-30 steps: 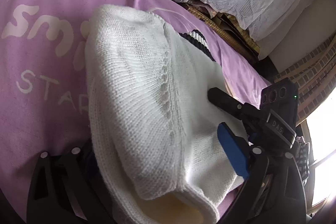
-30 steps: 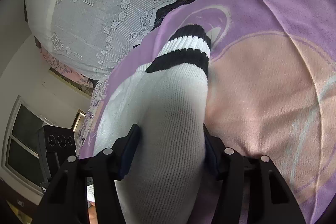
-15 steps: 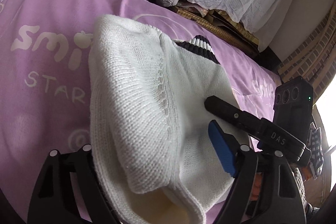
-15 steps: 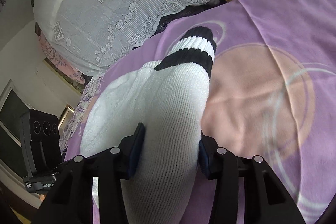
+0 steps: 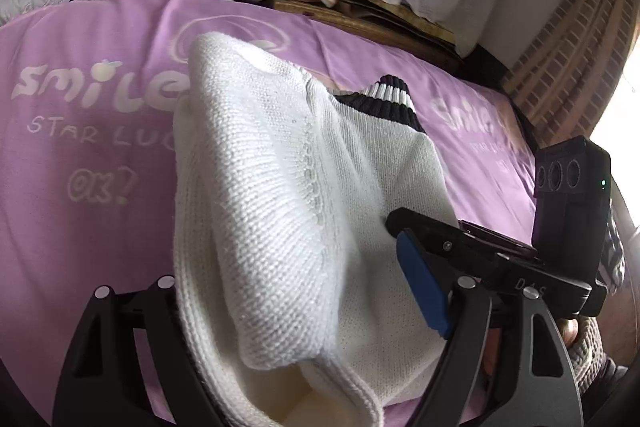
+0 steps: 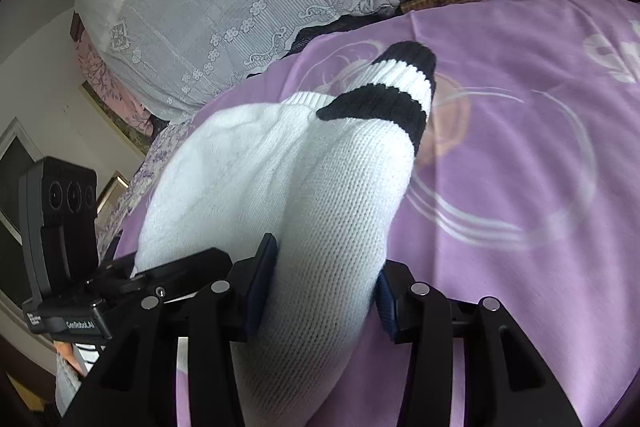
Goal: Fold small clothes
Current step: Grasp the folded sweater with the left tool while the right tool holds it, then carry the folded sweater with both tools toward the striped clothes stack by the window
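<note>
Left gripper [image 5: 308, 311]: jaws wide, bunched white sweater [image 5: 280, 211] between them; grip uncertain.
Right gripper [image 6: 324, 287]: clamped on sleeve [image 6: 332, 211], lifting it to fold over.
Bedspread [image 5: 80, 187]: folding surface.

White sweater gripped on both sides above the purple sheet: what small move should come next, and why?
Probably carry it forward and lower the striped cuff end onto the purple sheet. The white sweater bunches in the left gripper, and the right gripper has its jaws shut on the sleeve, so both ends seem secure enough to lay flat.
</note>
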Available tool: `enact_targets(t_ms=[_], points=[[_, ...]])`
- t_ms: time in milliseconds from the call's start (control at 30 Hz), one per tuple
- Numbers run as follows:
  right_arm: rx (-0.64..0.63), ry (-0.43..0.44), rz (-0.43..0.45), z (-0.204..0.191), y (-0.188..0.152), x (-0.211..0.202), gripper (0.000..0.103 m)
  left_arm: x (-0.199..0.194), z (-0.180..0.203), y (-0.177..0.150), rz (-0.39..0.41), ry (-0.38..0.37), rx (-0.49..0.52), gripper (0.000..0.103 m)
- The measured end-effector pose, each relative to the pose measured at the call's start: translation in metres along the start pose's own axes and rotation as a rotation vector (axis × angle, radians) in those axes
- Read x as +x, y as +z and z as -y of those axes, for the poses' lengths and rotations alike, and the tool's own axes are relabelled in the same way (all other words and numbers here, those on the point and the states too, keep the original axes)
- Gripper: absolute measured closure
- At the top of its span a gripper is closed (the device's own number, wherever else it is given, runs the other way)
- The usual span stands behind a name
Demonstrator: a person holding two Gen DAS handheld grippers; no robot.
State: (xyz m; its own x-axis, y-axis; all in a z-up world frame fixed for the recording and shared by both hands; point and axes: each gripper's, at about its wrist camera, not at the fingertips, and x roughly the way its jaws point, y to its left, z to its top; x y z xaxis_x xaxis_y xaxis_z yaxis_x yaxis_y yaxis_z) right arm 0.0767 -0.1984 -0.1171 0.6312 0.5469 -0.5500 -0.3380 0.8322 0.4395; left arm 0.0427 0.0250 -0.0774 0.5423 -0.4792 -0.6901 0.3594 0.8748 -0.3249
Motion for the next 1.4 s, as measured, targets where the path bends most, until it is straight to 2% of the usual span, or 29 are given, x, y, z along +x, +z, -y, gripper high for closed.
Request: enact_targets(t_ms=[300, 667, 1000, 1400], points=[[0.022, -0.084, 0.053, 0.03, -0.031, -0.08, 0.059, 0.007, 0.076, -0.012, -0.025, -0.101, 0.082, 0.025], [0.052, -0.272, 0.229, 0.075, -0.048, -0.183, 0.06, 0.037, 0.167, -0.016, -0.09, -0.243, 0.192, 0.037], [0.055, -0.382, 0.395, 0.084, -0.036, -0.305, 0.06, 0.009, 0.263, 0.008, -0.021, -0.394, 0.34, 0.037], [0.071, -0.525, 0.591, 0.087, -0.033, -0.448, 0.06, -0.038, 0.39, 0.026, 0.063, -0.521, 0.54, 0.037]])
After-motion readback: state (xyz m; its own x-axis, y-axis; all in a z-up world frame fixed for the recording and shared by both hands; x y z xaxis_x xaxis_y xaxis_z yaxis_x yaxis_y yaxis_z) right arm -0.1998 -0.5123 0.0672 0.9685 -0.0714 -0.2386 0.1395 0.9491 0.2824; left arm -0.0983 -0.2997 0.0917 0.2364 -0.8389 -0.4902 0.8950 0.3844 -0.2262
